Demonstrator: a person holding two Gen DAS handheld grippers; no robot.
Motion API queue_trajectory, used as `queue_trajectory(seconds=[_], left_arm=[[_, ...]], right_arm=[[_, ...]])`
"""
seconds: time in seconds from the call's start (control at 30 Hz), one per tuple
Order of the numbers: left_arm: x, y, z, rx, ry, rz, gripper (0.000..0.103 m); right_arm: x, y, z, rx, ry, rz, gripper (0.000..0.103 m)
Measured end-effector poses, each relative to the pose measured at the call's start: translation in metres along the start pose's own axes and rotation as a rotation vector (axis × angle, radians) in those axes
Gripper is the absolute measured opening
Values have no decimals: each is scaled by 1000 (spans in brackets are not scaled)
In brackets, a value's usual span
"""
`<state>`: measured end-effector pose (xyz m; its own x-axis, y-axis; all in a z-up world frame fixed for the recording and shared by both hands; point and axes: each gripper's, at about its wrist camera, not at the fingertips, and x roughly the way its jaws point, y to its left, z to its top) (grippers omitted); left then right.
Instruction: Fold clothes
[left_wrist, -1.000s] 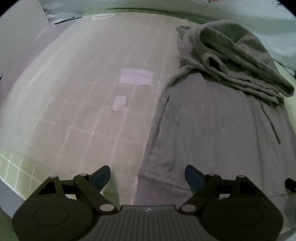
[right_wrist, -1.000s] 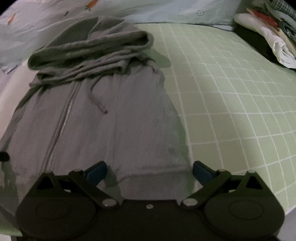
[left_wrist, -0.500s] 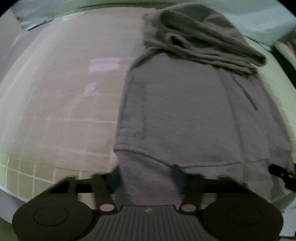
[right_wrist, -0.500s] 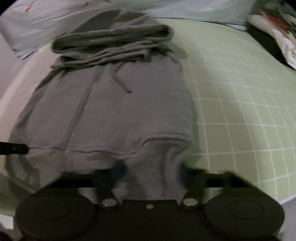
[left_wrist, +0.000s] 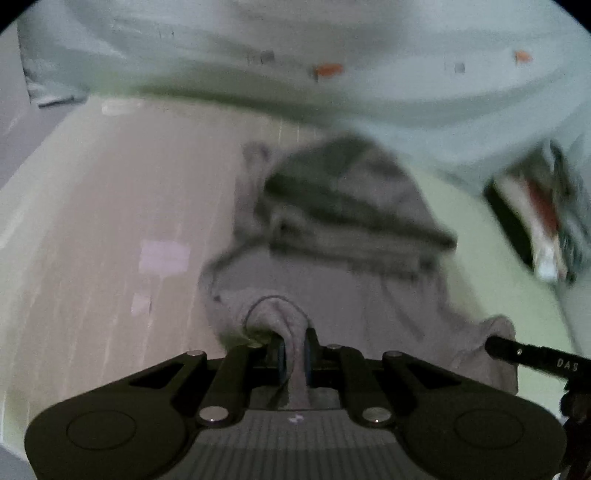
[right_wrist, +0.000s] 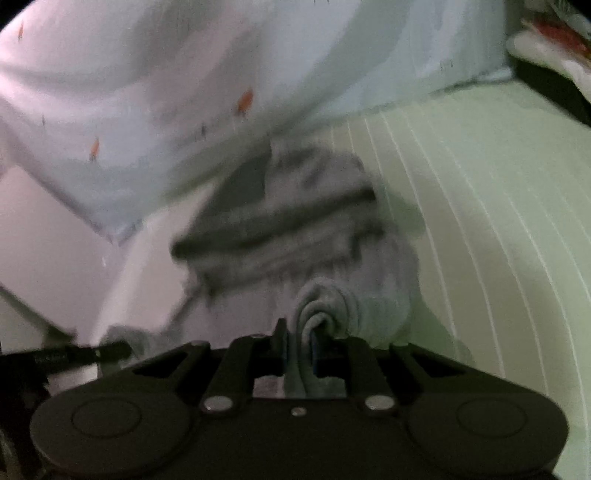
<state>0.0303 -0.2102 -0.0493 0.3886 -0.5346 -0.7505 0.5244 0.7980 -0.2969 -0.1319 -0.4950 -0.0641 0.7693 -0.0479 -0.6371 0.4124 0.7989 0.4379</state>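
Observation:
A grey zip hoodie (left_wrist: 343, 221) lies on the bed, hood at the far end. My left gripper (left_wrist: 294, 356) is shut on the left part of its bottom hem, and a bunched fold of grey cloth rises between the blue pads. My right gripper (right_wrist: 300, 347) is shut on the right part of the same hoodie (right_wrist: 295, 225) hem, cloth rolled up in front of its fingers. The hem is lifted and carried toward the hood, so the body shows foreshortened. Both views are blurred by motion. The other gripper's black tip (left_wrist: 532, 356) shows at the right edge of the left wrist view.
The hoodie rests on a green grid-pattern sheet (right_wrist: 480, 221). A pale quilt with small orange prints (right_wrist: 166, 92) is heaped behind the hood. A stack of other clothes (left_wrist: 543, 221) sits at the far right. A bare pinkish stretch of bed (left_wrist: 110, 221) lies to the left.
Both grippers went from open above the hem to shut on it. They have since lifted the hem and moved it forward toward the hood.

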Motion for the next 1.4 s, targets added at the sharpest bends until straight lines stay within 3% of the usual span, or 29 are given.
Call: queue_trajectory(seconds=[0.13,0.3,0.43,0.63,0.67,0.77,0.8,0.83,0.87,0.9,0.93,0.97,1.0,1.27,1.4], left_arm=[[3,-7,45,14,-112,3,11],[13,-11,106,22,-237,-6,11],[46,-1,135,-47,-226,-21,11],[104,15,164,-157,-157,-14,13],[113,19,170,-186,-143,-12,18],[130,29,190,-222,-150,33,21],[133,33,195,-225,-149,37,25],[131,36,197,-228,-171,61,27],[129,39,198,-230,-196,88,40],[126,42,199,-233,-221,115,65],[122,44,197,-228,-252,161,77],[119,46,194,-217,-273,182,85],[115,48,191,-206,-293,198,85],[139,57,156,-166,-103,197,86],[158,52,142,-118,6,173,87]], right_arm=[[-1,1,40,37,-94,60,12],[14,3,97,24,-217,76,12],[42,-10,123,76,-219,65,12],[97,-35,140,188,-129,44,14],[104,-40,145,216,-116,41,15],[117,-41,161,186,-134,10,28],[117,-41,167,166,-163,-15,33],[116,-40,172,148,-193,-42,48],[113,-40,174,136,-223,-76,65],[110,-40,177,124,-254,-111,70],[108,-39,179,111,-278,-142,72],[108,-39,178,96,-273,-159,72],[110,-37,174,77,-254,-170,72],[148,-26,133,-44,-50,-253,96],[164,-28,121,-74,16,-256,99]])
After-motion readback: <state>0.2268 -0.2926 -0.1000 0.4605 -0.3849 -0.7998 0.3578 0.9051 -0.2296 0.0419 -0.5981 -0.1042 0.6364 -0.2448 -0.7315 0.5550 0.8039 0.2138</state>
